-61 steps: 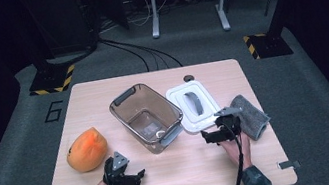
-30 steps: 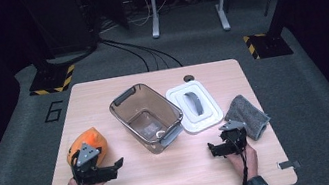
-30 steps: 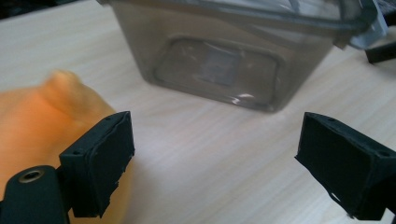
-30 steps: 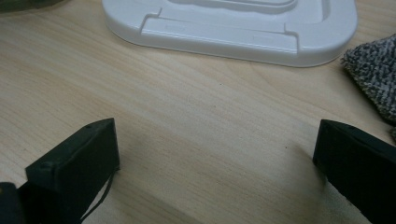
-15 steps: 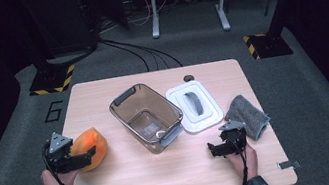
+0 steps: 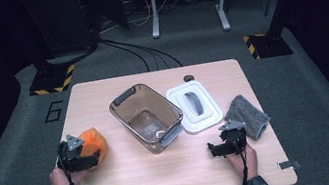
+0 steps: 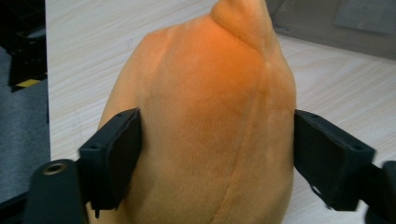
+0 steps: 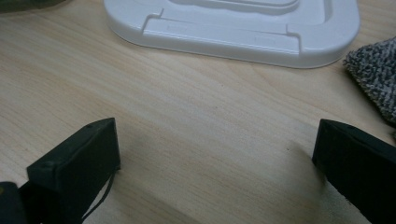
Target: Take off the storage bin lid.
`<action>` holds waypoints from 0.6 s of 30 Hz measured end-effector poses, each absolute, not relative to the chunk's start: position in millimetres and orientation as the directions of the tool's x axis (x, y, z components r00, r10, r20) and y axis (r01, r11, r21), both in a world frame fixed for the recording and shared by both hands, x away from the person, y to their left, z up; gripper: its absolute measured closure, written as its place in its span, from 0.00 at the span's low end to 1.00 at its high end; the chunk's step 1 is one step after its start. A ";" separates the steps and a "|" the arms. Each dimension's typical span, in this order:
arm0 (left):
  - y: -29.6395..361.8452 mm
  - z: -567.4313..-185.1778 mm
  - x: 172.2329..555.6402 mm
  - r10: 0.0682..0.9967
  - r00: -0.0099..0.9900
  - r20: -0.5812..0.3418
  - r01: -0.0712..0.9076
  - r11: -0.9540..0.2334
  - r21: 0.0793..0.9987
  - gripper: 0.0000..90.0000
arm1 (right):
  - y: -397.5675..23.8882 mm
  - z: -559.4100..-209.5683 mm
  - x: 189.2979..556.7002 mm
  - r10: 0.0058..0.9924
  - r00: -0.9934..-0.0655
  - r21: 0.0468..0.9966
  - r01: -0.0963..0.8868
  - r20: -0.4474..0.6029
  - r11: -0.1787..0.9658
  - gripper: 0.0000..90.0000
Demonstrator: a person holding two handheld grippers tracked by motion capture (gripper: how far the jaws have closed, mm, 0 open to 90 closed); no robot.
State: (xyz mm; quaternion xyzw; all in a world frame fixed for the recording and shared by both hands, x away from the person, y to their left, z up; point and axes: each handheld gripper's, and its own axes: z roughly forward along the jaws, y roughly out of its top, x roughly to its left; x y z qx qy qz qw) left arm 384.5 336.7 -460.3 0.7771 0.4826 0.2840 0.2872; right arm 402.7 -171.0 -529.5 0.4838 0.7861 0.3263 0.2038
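I see the table point(image 6: 166, 173) first, pale wood, with everything spread across its middle band. The bin point(image 6: 146, 117), clear and dark-rimmed, sits near the centre, its long axis running from about 11 o'clock to 5 o'clock. At its 3 o'clock lies the white lid point(image 6: 194, 106), flat, handle up, just beside the bin. At the lid's 4 o'clock is the grey cloth point(image 6: 247, 116), bunched near the table's right edge. The plush point(image 6: 93, 141), orange and rounded, lies at the bin's 8 o'clock, close to the left edge; in my left gripper view its long axis runs straight away from me, the narrow tip point(image 7: 243, 14) pointing to 12 o'clock, toward the bin's corner, and the broad end nearest the camera. My left gripper point(image 6: 90, 158) sits over the plush's near end with one jaw on each flank; the jaws have just been closing and stand wide, the left pad against the fabric and the right pad at its edge, though I cannot tell that they are squeezing it. My right gripper point(image 6: 215, 149) rests low over bare wood at the lid's 6 o'clock, jaws spread wide with nothing between them, the cloth at its 2 o'clock.
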 end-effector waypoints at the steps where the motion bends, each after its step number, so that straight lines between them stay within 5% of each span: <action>1: 334.4 -462.3 384.5 0.910 0.375 0.175 0.581 -0.378 0.721 0.25 | -171.0 -529.5 402.7 0.894 -0.449 0.710 0.628 -0.005 0.319 0.00; 10: 326.0 -471.0 389.5 0.900 0.380 0.214 0.567 -0.409 0.715 0.54 | -170.2 -529.8 403.0 0.896 -0.444 0.715 0.627 0.001 0.310 0.00; 18: 329.0 -468.9 388.0 0.908 0.364 0.207 0.554 -0.390 0.735 0.63 | -170.4 -529.6 403.2 0.894 -0.447 0.712 0.628 0.001 0.313 0.00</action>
